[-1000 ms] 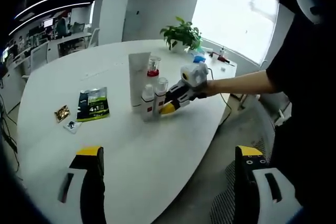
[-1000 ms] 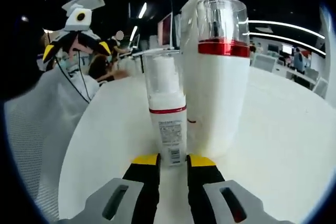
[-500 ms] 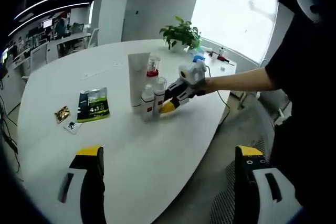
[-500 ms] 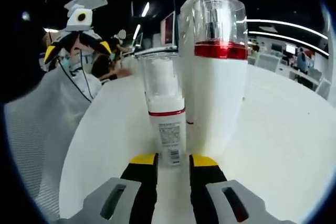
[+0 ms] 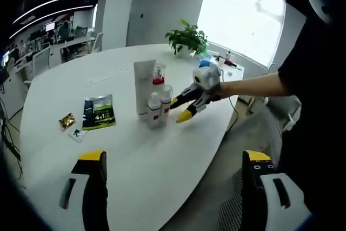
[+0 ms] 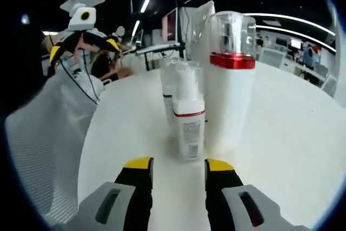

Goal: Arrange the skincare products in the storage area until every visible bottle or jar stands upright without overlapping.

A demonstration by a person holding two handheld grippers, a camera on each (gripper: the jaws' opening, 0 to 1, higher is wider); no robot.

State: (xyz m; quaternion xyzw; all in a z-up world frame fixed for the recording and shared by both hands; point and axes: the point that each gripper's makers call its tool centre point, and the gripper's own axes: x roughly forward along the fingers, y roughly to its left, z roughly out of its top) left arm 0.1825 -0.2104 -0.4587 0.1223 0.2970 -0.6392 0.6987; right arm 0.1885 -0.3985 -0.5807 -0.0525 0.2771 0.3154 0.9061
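A round white table (image 5: 135,155) carries everything. Near its middle four skincare containers stand upright in a tight cluster: a tall white tube (image 5: 143,90), a pump bottle with a red collar (image 5: 158,77) just behind the tube, and two small white bottles (image 5: 154,110) side by side in front of the tube. In the right gripper view the red-collared bottle (image 6: 230,87) stands just beside the nearest small bottle (image 6: 188,117), with the tube (image 6: 201,20) rising behind them.

The right gripper (image 5: 183,107) sits just beside the cluster, held at the end of a bare forearm (image 5: 248,86); its yellow-tipped jaws are parted a little, with the nearest small bottle standing just ahead of the gap, untouched. The right gripper (image 6: 178,164) holds nothing.

The left gripper (image 5: 175,158) is well apart from the cluster, jaws spread wide and holding nothing; it also shows raised in the right gripper view (image 6: 81,39).

A potted plant (image 5: 187,36) stands at the table's far edge. A green sachet (image 5: 98,112) lies flat, well apart from the tube, with a small gold packet (image 5: 67,120) beside it.
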